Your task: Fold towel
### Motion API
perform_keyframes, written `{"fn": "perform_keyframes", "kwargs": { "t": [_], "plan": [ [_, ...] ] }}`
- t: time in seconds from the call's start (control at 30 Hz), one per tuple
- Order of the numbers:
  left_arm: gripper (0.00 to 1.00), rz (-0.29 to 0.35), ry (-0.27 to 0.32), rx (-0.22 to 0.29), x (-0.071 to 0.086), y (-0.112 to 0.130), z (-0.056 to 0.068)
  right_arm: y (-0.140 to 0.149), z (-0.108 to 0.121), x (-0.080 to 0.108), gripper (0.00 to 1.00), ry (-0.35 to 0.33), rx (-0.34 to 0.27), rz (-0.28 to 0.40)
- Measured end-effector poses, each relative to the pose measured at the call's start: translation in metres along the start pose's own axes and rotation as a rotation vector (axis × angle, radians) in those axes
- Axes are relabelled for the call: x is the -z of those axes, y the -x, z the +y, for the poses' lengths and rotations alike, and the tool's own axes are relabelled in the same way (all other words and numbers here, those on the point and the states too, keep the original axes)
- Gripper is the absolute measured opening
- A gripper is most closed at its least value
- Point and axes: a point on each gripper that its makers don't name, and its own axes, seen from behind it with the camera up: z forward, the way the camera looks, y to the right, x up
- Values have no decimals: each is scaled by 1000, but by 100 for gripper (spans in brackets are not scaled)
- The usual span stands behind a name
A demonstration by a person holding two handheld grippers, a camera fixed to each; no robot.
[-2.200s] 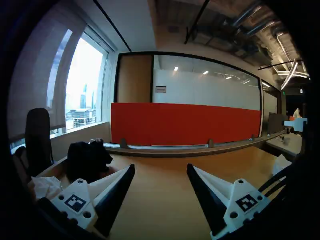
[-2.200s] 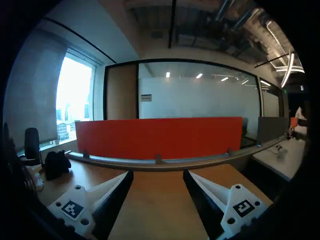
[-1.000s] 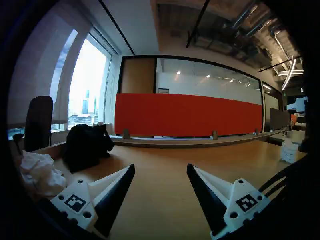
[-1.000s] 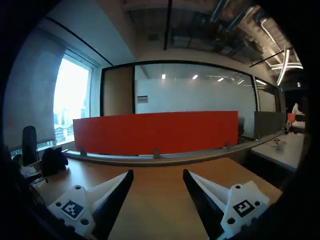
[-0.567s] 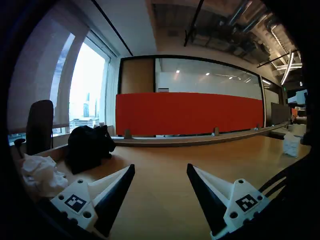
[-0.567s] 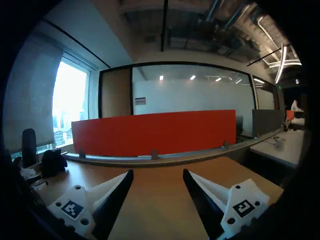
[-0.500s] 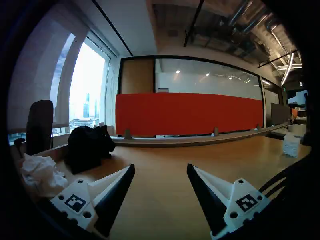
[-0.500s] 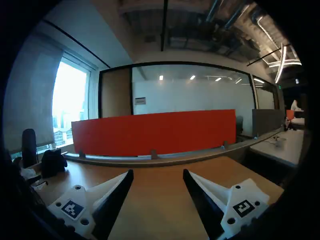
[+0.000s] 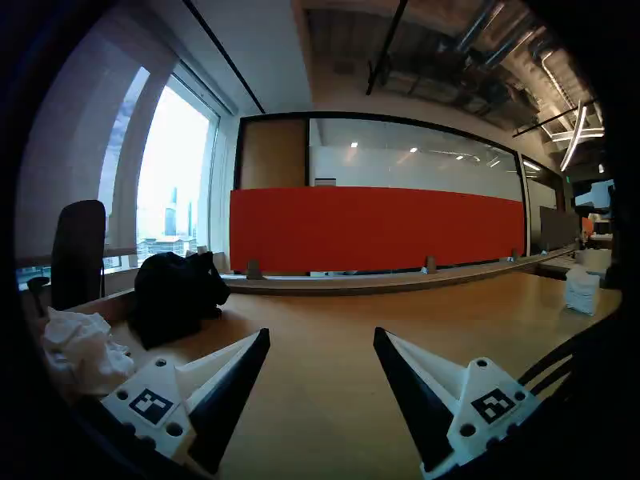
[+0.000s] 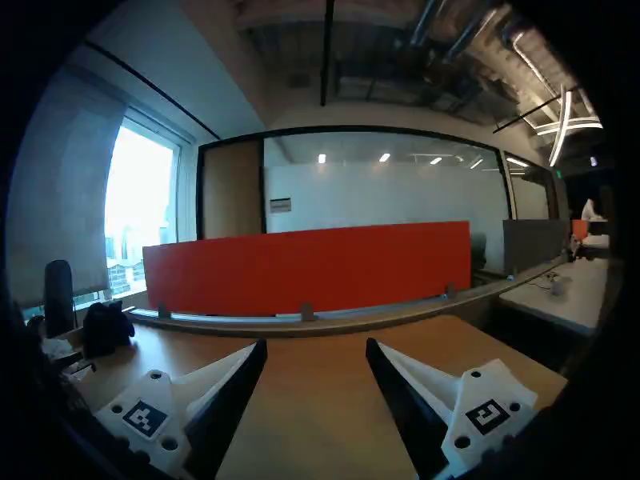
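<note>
Jaws gape wide, gripping nothing, on left gripper point(image 9: 320, 331) and right gripper point(image 10: 316, 342).
Crumpled white cloth point(image 9: 84, 352) lies at eight o'clock on the wooden worktop point(image 9: 336, 312).

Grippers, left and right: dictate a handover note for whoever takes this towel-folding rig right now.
Left gripper: open, empty, low over the wooden desk.
Right gripper: open, empty, over the same desk.
Things: a crumpled white cloth, probably the towel, lies at the desk's left end beside a black bag. A white folded stack sits at the far right edge.
Done: nothing gripped; the crumpled cloth is not folded.
Left: reach left for the cloth, spread it flat on the bare wood, then fold it.
</note>
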Motion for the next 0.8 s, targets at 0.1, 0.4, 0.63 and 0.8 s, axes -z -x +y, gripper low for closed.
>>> {"fn": "perform_keyframes", "kwargs": {
  "t": [0.1,0.4,0.63,0.8],
  "plan": [
    [96,0,0,0,0,0,0,-3,4,-1,95,5,7,8],
    [96,-1,-1,-1,0,0,0,-9,19,-6,96,21,41,35],
    [97,-1,-1,-1,0,1,0,4,24,-9,97,21,60,41],
    [96,-1,-1,-1,-1,1,0,18,24,-10,97,10,64,43]
  ]
}}
